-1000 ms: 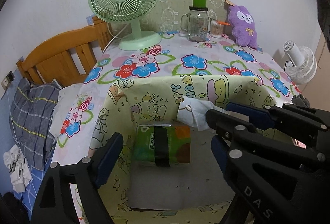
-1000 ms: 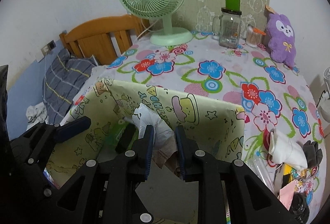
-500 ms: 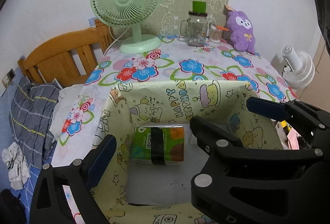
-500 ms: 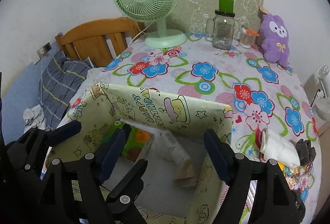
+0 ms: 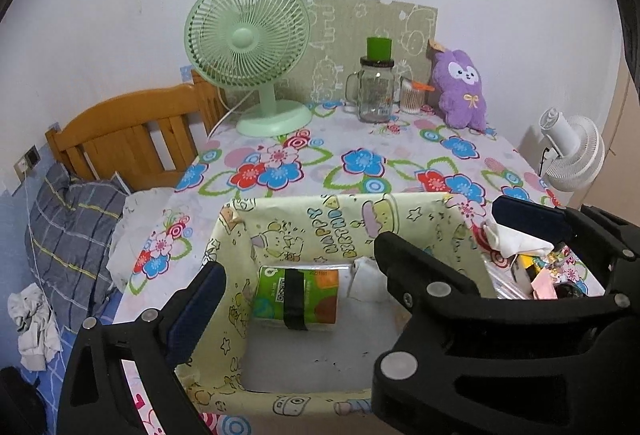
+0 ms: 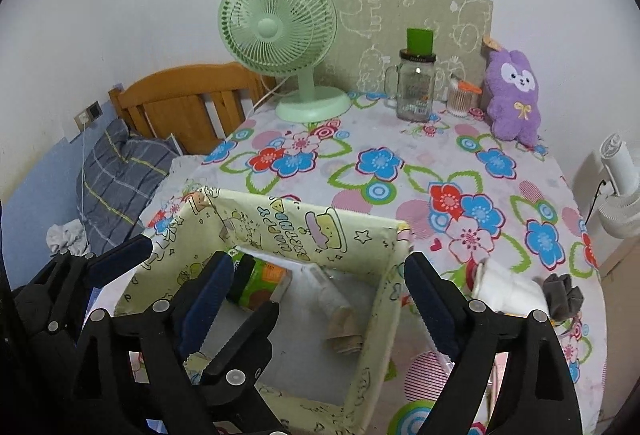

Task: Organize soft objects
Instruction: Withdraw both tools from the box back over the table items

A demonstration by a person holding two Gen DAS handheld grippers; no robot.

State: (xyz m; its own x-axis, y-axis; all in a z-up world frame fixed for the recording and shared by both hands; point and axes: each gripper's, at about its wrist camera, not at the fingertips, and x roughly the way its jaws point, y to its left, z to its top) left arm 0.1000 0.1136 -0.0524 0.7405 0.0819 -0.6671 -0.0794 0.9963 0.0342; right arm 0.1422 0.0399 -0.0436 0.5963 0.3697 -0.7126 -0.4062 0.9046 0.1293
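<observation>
In the yellow cartoon-print box (image 6: pixel 362 235) at the desk's (image 6: pixel 400 139) near edge lie a green tissue pack (image 5: pixel 298 297) and a pale sock (image 6: pixel 340 311). The right claw (image 6: pixel 316 297), its jaws opening and empty, hangs over the box; the left claw (image 5: pixel 296 271) stands wide apart, holding nothing. Still outside, at 3 o'clock of the box, are a white rolled cloth (image 6: pixel 504 289) and a grey sock (image 6: pixel 564 295), so sorting seems about half done.

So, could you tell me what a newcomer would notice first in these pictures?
Probably the mint-green fan standing at the far side of the flowered tablecloth, with the purple plush toy against the wall to its right. Nearer the camera sits the yellow cartoon-print box, holding a green tissue pack and a pale sock.
</observation>
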